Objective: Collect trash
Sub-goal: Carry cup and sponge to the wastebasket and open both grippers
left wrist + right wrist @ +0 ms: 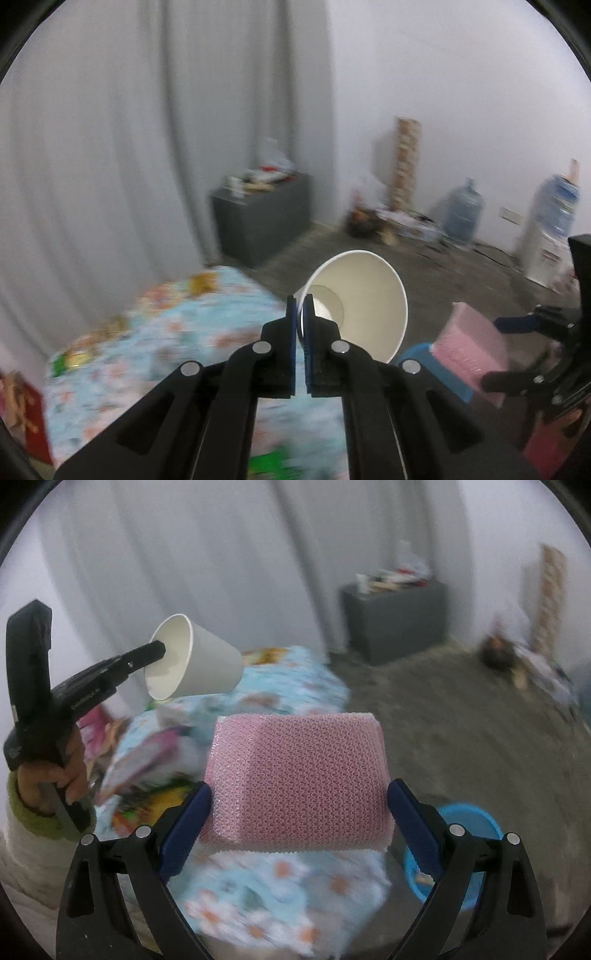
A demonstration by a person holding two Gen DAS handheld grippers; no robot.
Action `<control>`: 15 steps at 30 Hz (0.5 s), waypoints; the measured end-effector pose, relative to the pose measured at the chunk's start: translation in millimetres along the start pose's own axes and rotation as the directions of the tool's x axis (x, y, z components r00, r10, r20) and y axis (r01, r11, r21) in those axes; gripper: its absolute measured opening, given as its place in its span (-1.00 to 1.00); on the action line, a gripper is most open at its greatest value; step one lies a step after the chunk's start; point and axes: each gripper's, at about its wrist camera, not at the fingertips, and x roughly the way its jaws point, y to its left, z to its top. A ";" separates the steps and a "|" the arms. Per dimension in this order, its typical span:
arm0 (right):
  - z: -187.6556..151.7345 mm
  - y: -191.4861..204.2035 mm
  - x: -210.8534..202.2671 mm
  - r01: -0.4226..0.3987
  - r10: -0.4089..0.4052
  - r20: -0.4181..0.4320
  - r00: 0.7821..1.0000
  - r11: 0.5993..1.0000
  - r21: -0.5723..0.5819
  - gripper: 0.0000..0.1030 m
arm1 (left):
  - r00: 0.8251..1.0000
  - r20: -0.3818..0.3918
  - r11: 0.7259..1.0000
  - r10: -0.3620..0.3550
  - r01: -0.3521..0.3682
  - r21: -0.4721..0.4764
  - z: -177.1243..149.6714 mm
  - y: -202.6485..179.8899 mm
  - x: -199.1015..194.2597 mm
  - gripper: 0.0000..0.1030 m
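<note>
Tool status first: the left tool (301,325) is pressed together on the rim of a white paper cup (364,302), one finger inside the mouth and one outside, with the cup carried on its side and clear of any surface; the right wrist view confirms this, showing the cup (199,661) at about ten o'clock, held aloft above the flowered cloth. The right tool (299,812) is spread wide around a pink mesh-textured sponge pad (295,775), which sits between the two blue pads; whether both pads bear on it cannot be told from this view, though the sponge appears to be off the surface and carried. The counter, covered with a blue flowered cloth (266,897), lies below both tools; it is blurred, and some coloured items resting on it, among them a printed packet (147,760) at about nine o'clock, cannot be identified with certainty. A blue basin (469,823) stands on the floor at about four o'clock in the right wrist view, beside the counter; its contents are mostly hidden. Assessment: two items are lifted and in transit, neither yet deposited. The basin seems the likely receptacle, unconfirmed. Remaining work, as judged: release both items into it, then clear what still lies on the cloth.
</note>
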 end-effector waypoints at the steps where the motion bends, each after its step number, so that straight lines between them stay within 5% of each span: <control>1: -5.4 -13.0 -3.7 0.020 -0.020 -0.004 1.000 0.999 0.025 0.76 | 0.999 -0.015 1.000 -0.028 0.029 0.010 1.5 -14.3 9.7 -0.94; 6: -41.0 -87.6 -12.7 0.129 -0.121 -0.053 0.991 0.974 0.184 0.76 | 0.975 -0.143 0.981 -0.169 0.180 0.072 12.8 -106.1 78.4 -0.94; 15: -93.7 -172.3 33.9 0.236 -0.173 -0.198 0.965 0.900 0.367 0.76 | 0.877 -0.399 0.939 -0.268 0.330 0.093 -18.3 -221.4 205.3 -0.93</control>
